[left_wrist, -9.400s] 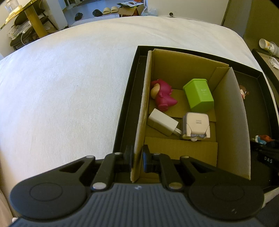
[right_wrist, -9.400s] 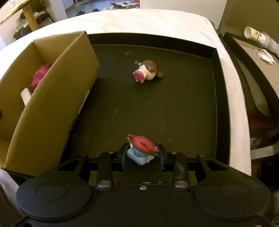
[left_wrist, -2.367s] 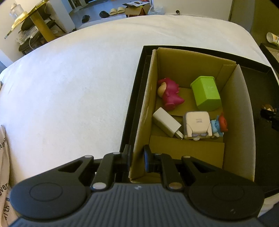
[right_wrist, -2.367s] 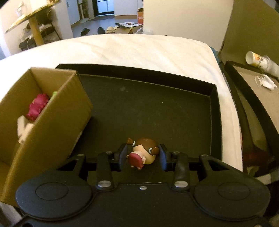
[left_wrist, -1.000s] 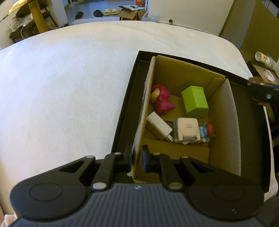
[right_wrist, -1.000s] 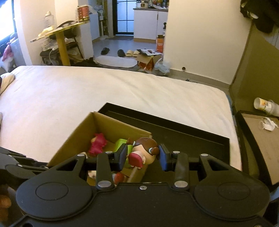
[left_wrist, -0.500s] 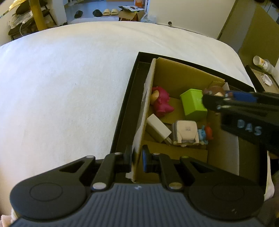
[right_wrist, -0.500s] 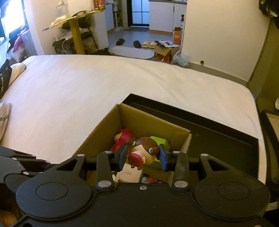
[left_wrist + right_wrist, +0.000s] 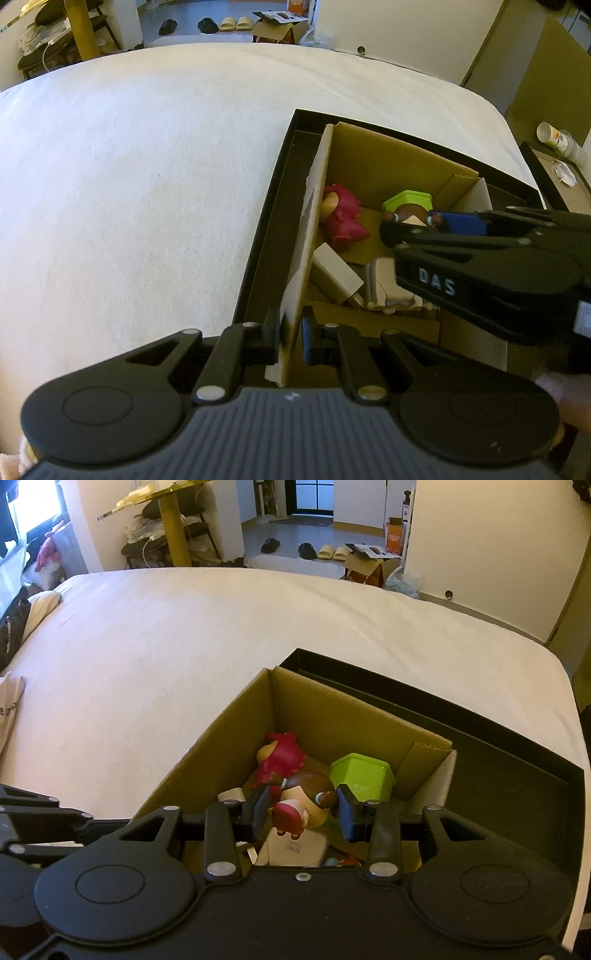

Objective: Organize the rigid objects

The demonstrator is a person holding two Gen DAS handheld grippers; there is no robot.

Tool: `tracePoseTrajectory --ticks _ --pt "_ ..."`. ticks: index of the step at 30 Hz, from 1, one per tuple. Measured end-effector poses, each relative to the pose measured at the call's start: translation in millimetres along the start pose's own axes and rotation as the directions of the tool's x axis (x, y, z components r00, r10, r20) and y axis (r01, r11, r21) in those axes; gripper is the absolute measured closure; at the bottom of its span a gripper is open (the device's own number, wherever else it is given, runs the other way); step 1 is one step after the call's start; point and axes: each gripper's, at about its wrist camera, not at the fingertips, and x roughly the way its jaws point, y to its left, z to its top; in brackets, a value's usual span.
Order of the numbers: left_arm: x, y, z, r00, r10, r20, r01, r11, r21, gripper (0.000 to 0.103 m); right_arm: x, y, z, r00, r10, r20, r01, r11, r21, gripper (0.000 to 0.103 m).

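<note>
My right gripper (image 9: pixel 301 808) is shut on a small brown-haired figurine (image 9: pixel 303 797), held above the inside of the cardboard box (image 9: pixel 236 723). In the left wrist view that right gripper (image 9: pixel 410 225) reaches in from the right over the box, the brown-haired figurine (image 9: pixel 406 214) at its tip. My left gripper (image 9: pixel 290 332) is shut on the near left wall of the cardboard box (image 9: pixel 314 206). Inside lie a magenta figurine (image 9: pixel 343 218), a green cube (image 9: pixel 360 775), a white charger (image 9: pixel 334 273) and a white boxy adapter (image 9: pixel 291 851). A red-and-blue figurine (image 9: pixel 341 862) peeks out below my right gripper.
The box stands in a shallow black tray (image 9: pixel 517 768) on a white bed (image 9: pixel 129 166). A second black tray with a paper cup (image 9: pixel 554 136) sits off the bed to the right. Shoes and a small open carton (image 9: pixel 364 559) lie on the floor beyond.
My right gripper has come down and leftward with the brown-haired figurine, now lower over the box interior. The left gripper has kept its hold on the box wall.
</note>
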Motion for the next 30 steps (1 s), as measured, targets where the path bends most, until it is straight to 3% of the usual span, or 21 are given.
tracePoseTrajectory --ticks 5,22,30 --pt "2.9 -0.2 1.4 1.0 0.004 -0.003 -0.004 1.0 0.0 0.093 -0.3 2.4 1.4 1.0 0.006 0.013 -0.006 1.0 -0.002 0.059" --pt "-9.5 -1.7 -2.7 1.0 -0.001 0.029 0.001 1.0 0.009 0.093 -58.6 -24.8 -20.7 0.998 -0.014 0.06 0.007 0.995 0.104 0.059" --pt "-27.5 0.5 -4.1 0.998 -0.034 0.058 0.033 0.999 0.002 0.092 -87.6 -34.5 -37.0 0.995 -0.039 0.087 0.024 0.986 0.168 0.048"
